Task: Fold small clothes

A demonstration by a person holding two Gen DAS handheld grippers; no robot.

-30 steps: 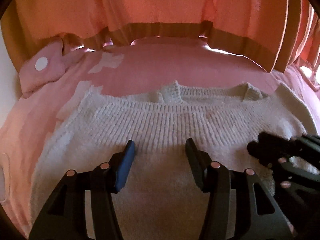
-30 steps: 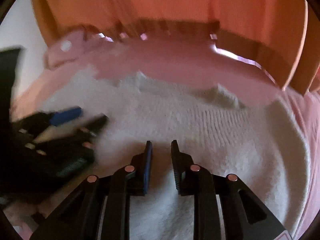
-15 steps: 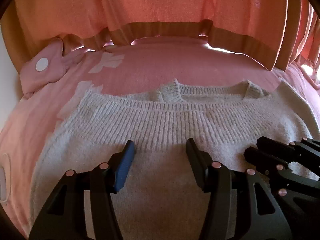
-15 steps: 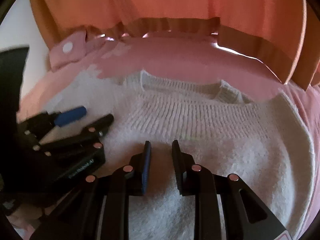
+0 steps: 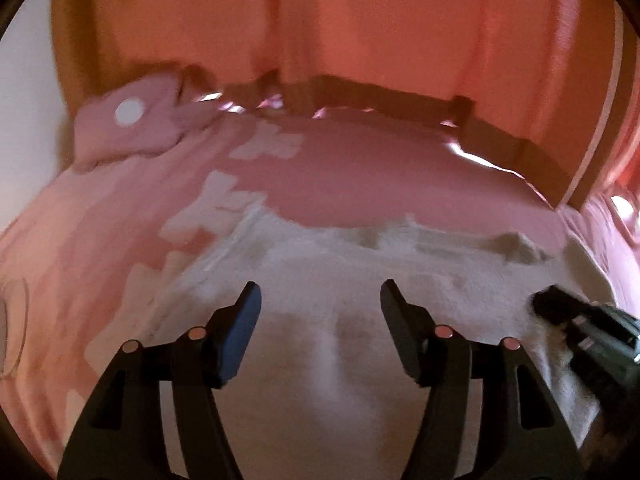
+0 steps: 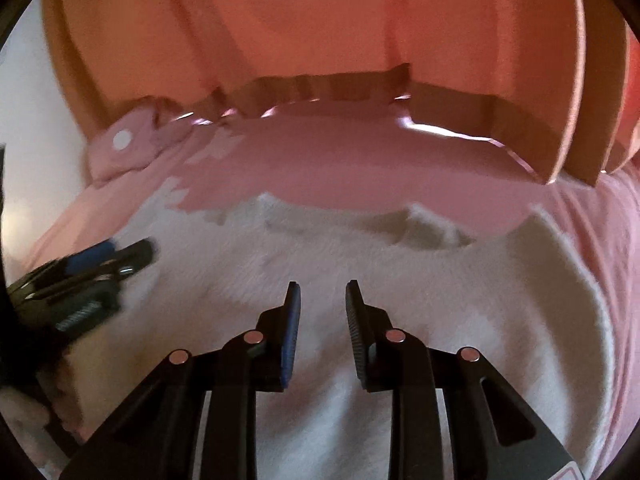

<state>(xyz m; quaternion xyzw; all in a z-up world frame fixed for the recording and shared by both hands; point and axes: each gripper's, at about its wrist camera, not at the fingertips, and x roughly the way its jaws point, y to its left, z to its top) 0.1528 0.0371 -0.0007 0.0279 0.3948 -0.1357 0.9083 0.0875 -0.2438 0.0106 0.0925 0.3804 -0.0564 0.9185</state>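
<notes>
The left tongs (image 5: 320, 300) are spread wide and the right tongs (image 6: 320, 300) are narrowly parted; both hold nothing, above the white knit sweater (image 6: 460, 300) lying mid-bed. Bare pink bedspread (image 5: 400, 176) runs to the far edge below orange curtains (image 6: 300, 20).

The left tool (image 5: 320, 304) hangs over a white sweater (image 5: 320, 368) with its fingers set wide apart, nothing between them. The sweater lies on a pink bed (image 5: 380, 176). The right tool (image 5: 576, 324) touches the sweater at right. Picture blurred.
</notes>
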